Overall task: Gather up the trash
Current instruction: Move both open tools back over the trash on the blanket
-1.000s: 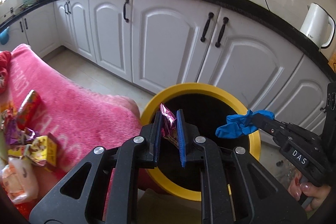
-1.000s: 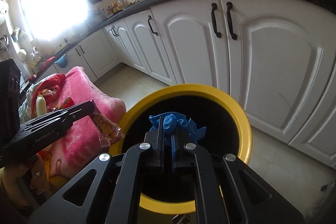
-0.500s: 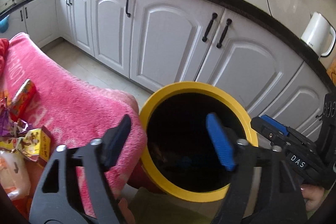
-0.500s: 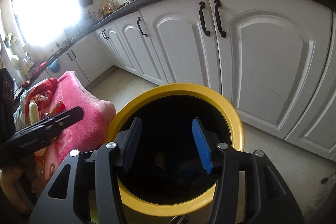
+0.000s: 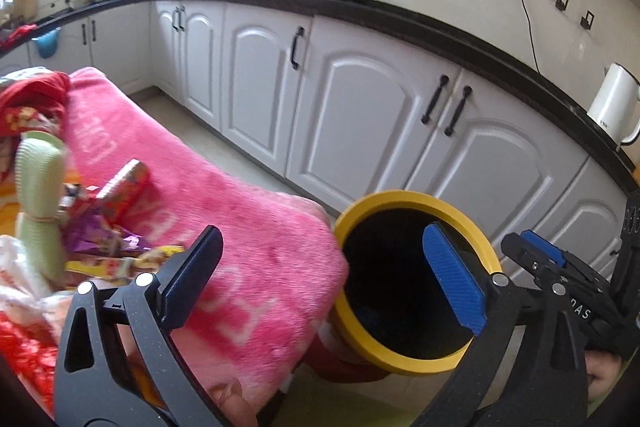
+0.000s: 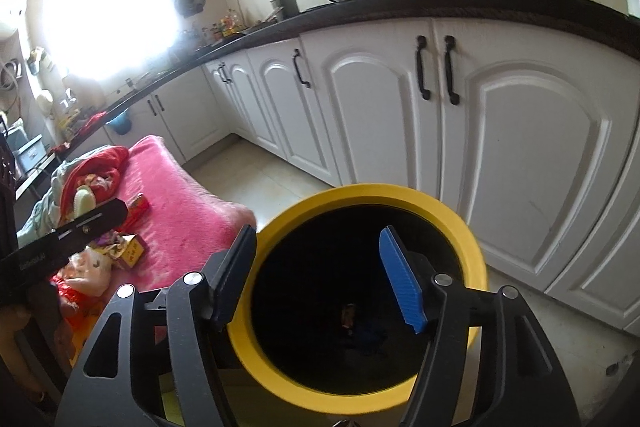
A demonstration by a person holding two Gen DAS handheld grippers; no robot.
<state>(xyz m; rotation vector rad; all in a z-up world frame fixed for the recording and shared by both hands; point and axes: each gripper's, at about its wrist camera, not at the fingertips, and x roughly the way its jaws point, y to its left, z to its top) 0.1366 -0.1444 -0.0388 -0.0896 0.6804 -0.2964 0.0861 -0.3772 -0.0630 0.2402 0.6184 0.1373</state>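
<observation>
Nearest the right wrist camera, the right claw (image 6: pixel 318 277) is spread wide and empty, poised directly over the mouth of the yellow bin (image 6: pixel 472 247). Dark items lie at the bottom of the bin, too dim to identify. The left claw (image 5: pixel 320 277) is likewise spread and empty, with one finger over the pink blanket (image 5: pixel 248 251) and the other over the bin rim.

Remaining trash sits well to the left on the blanket: a heap of wrappers (image 5: pixel 108 227) in purple, yellow and red, beside a pale green ribbed item (image 5: pixel 40 203) and a white bag (image 5: pixel 16 275). The bin stands on the floor, just beside the blanket edge.

The step in hand appears to be the return for the next pickup. Recommended procedure: keep the fingers fully apart during the swing. Approach the heap from above. Select a single wrapper at the heap edge. Close on a crumpled fold, not a flat face, since foil probably slips. Avoid pinching blanket pile with the wrapper.

Beyond, white cabinets (image 5: pixel 360 123) line the wall.
</observation>
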